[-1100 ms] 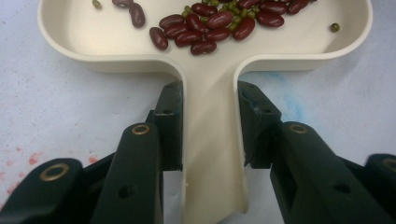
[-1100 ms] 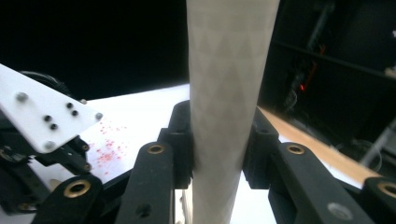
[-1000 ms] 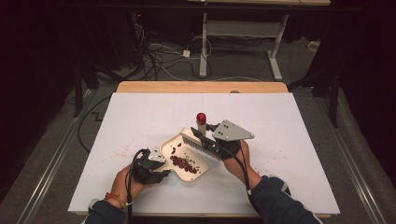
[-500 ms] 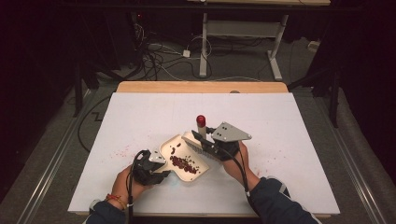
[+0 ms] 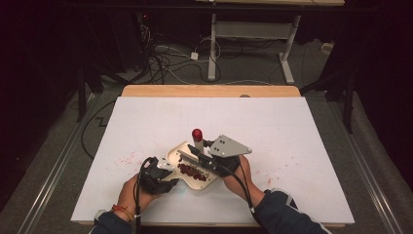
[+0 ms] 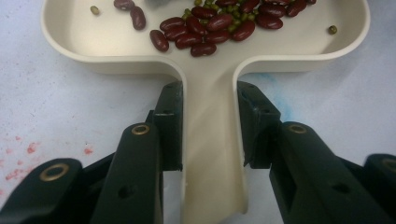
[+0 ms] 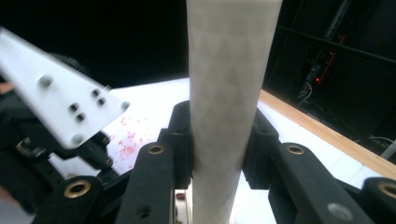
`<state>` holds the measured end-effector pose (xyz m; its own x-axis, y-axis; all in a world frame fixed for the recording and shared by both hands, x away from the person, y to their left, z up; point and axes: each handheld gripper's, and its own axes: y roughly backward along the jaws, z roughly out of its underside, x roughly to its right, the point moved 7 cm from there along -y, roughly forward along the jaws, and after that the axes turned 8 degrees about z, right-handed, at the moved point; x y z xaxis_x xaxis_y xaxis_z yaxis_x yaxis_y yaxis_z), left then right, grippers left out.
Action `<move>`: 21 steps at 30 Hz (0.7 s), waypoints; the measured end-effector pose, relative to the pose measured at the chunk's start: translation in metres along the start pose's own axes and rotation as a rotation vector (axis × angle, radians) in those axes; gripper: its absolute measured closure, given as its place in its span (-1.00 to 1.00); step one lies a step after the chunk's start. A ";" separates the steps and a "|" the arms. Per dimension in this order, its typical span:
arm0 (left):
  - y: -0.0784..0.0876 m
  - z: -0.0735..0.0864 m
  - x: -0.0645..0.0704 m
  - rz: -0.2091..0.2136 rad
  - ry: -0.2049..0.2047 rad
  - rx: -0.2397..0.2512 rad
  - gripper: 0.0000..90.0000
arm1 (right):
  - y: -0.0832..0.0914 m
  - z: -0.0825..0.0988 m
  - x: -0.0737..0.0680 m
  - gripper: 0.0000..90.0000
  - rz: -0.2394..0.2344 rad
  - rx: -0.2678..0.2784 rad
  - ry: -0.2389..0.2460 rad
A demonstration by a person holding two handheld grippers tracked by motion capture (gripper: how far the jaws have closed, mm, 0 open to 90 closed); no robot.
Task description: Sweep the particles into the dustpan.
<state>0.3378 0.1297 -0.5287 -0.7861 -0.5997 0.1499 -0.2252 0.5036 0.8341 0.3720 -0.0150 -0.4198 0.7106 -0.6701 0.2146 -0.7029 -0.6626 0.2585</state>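
A cream scoop pan (image 5: pixel 176 154) lies on the white table and holds dark red kidney beans (image 5: pixel 191 170) with a few small green ones. My left gripper (image 5: pixel 164 172) is shut on the pan's flat handle (image 6: pixel 212 186); both pads press its sides, and the beans (image 6: pixel 210 25) lie just ahead of my left gripper (image 6: pixel 210 133). My right gripper (image 5: pixel 208 157) is shut on a brush's white handle (image 7: pixel 229 70), which stands upright between the jaws of my right gripper (image 7: pixel 217 135). The handle's red end (image 5: pixel 197 133) points up, and the brush head (image 5: pixel 187 155) hangs over the pan.
Faint red stains (image 5: pixel 124 160) mark the white table cover to the left of the pan. A wooden strip (image 5: pixel 209 90) runs along the far edge. Cables and desk legs (image 5: pixel 212 53) lie on the dark floor beyond.
My right gripper and the brush have shifted a little left and toward the person, over the pan. The left gripper and pan have stayed put.
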 end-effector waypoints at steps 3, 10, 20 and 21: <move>0.000 0.001 -0.001 0.007 0.001 0.002 0.41 | -0.003 -0.007 0.011 0.55 0.014 0.014 -0.008; 0.001 0.000 -0.003 0.024 0.004 0.006 0.41 | -0.026 -0.010 0.027 0.55 0.016 0.029 0.023; 0.000 0.000 -0.002 0.024 0.018 0.011 0.41 | -0.040 0.001 -0.001 0.55 -0.022 0.008 0.060; -0.001 0.000 -0.002 0.024 0.025 0.016 0.41 | -0.036 0.001 -0.004 0.55 -0.030 0.012 0.062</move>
<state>0.3394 0.1305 -0.5299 -0.7769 -0.6023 0.1832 -0.2156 0.5280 0.8214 0.3945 0.0115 -0.4315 0.7316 -0.6281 0.2650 -0.6814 -0.6864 0.2542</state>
